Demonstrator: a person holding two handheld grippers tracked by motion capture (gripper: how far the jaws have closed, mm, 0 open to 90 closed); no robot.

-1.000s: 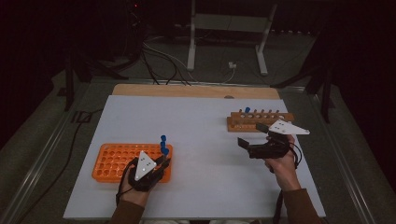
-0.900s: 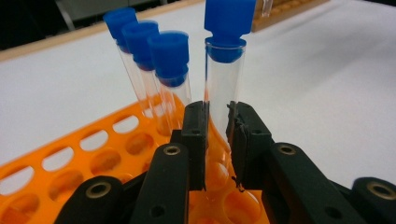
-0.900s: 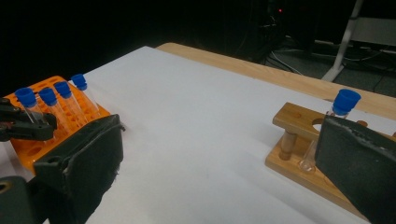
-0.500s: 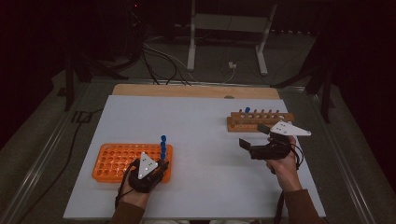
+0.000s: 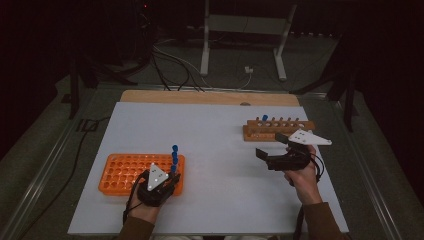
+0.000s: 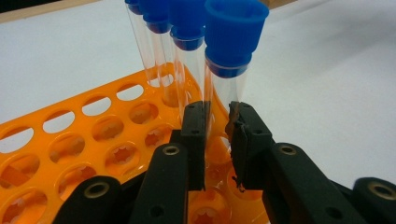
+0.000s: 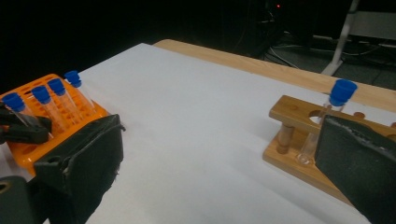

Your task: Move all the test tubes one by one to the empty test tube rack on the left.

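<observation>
Several clear test tubes with blue caps stand in a row at the right end of an orange rack. My left gripper is shut on the nearest tube, low on its glass, and its jaws have just been easing open a little. From above, the left gripper sits at the rack's right end. My right gripper hovers open with nothing between its pads, beside a wooden rack that holds one blue-capped tube.
The white table top has a wooden strip along its far edge. Cables and a metal stand lie on the dark floor beyond. Most holes of the orange rack hold nothing.
</observation>
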